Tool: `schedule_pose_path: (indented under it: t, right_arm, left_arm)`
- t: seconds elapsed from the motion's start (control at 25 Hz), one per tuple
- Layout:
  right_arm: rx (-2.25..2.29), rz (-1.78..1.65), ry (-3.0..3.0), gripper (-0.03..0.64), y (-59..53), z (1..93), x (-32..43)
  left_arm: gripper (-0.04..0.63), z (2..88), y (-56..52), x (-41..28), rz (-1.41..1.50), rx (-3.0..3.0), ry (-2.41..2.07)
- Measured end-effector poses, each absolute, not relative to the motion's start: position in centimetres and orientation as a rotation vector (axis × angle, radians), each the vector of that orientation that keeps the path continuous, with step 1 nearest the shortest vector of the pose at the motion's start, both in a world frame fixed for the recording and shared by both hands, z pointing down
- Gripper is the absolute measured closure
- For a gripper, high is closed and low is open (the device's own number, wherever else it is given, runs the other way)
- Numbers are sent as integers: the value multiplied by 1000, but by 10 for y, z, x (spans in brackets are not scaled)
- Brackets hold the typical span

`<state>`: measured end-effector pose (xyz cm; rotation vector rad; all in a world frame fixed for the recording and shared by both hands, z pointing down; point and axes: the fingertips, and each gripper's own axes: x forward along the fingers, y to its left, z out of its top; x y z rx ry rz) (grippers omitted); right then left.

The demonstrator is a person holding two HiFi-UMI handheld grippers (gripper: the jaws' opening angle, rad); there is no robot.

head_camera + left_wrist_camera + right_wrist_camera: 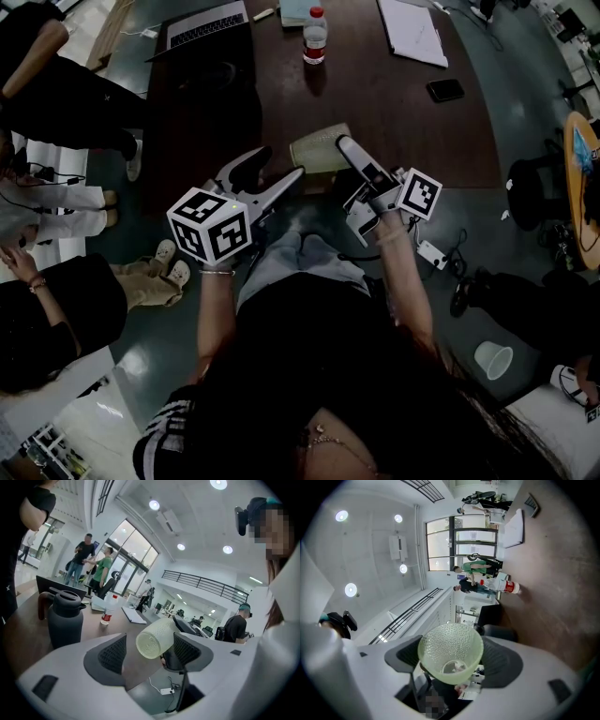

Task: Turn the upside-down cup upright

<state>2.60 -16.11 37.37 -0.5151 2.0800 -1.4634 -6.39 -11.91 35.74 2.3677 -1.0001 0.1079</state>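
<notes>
The left gripper (150, 651) stands wide open; its 2 pads flank the cup (157, 638) and a clear gap shows at the left pad; whether the right pad touches it cannot be told; the cup's closed base faces this gripper's camera. In the head view the cup lies on its side in the air over the near edge of the table (394, 122), between the 2 grippers. The right gripper (450, 656) is closed on the cup, 1 pad against each side of its wall; the open mouth is turned toward that gripper's camera. Farther back on the table stand a jug (65, 620), a laptop (208, 23), a bottle (316, 36), papers (412, 33) and a phone (444, 90).
</notes>
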Motion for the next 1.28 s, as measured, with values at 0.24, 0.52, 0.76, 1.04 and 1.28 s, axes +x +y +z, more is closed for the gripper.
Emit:
schedule_pose_path:
  t: [0.24, 0.52, 0.76, 1.04, 1.28]
  right_arm:
    - [-483, -1468, 2073, 241, -161, 373, 26]
    - [-477, -1467, 2072, 241, -162, 373, 26]
    - [-453, -1482, 2045, 241, -161, 371, 25]
    - [-411, -1508, 2021, 241, -157, 373, 24]
    - [-377, -1527, 2007, 241, -156, 372, 20]
  left_arm:
    - [276, 365, -122, -57, 77, 2344, -938]
    - [276, 368, -126, -54, 53, 2329, -905]
    - [255, 369, -125, -44, 55, 2331, -838]
    - [255, 368, -126, -37, 23, 2324, -790]
    - [256, 369, -128, -35, 22, 2323, -771]
